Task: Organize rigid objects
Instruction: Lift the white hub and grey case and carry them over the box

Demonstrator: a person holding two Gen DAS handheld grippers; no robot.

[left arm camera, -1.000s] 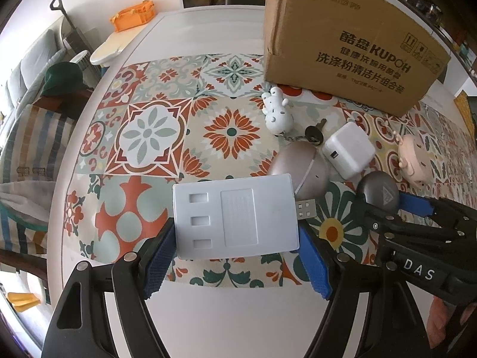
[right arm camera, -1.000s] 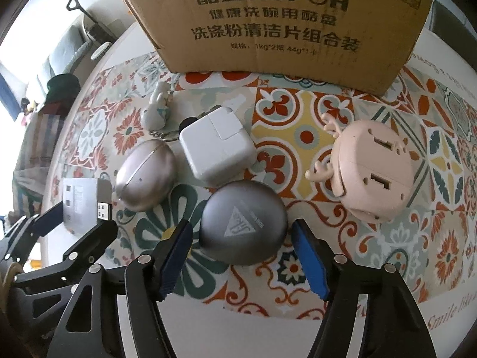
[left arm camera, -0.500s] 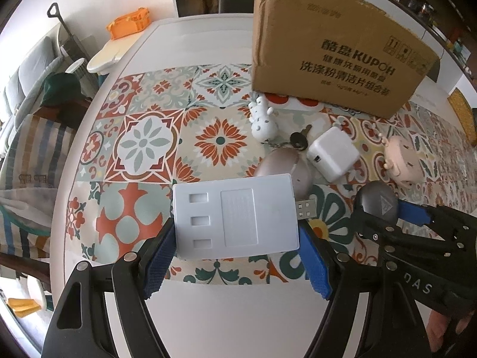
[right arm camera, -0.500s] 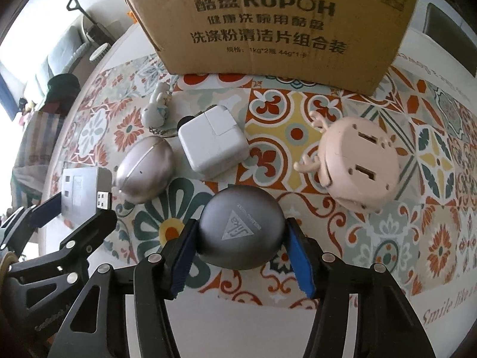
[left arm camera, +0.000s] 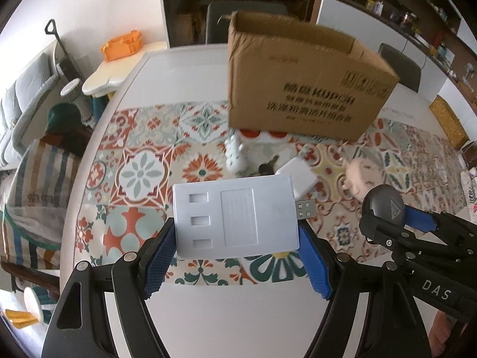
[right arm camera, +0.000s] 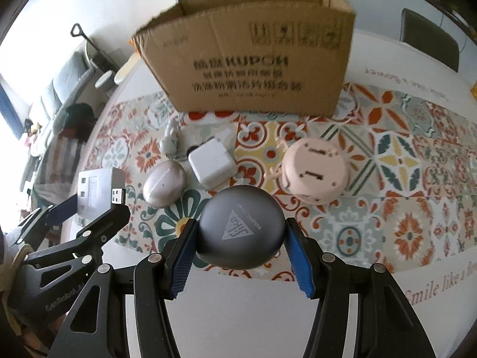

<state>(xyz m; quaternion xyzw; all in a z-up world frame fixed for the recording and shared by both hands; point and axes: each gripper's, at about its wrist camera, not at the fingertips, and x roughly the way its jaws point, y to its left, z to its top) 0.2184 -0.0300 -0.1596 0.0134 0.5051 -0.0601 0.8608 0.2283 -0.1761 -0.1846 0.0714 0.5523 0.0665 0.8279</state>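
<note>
My left gripper (left arm camera: 237, 240) is shut on a flat white USB hub (left arm camera: 235, 214), held above the patterned table runner (left arm camera: 140, 176) with its plug sticking out to the right. In the right wrist view my right gripper (right arm camera: 240, 240) is shut on a round dark grey case (right arm camera: 240, 226) with a triangle logo, lifted off the runner. That gripper and the grey case (left arm camera: 384, 205) also show at the right edge of the left wrist view. An open cardboard box (right arm camera: 247, 56) stands at the far side of the runner.
On the runner lie a silver egg-shaped case (right arm camera: 164, 183), a white charger cube (right arm camera: 211, 164), a pink round deer-shaped item (right arm camera: 316, 173), a white figurine on a keychain (right arm camera: 170, 140) and a key (left arm camera: 268, 165). Chairs stand behind the table; a sofa at left.
The right gripper closed on the grey case and lifted it. The left gripper rose with the USB hub. Both views pulled back, so the box's open top now shows.
</note>
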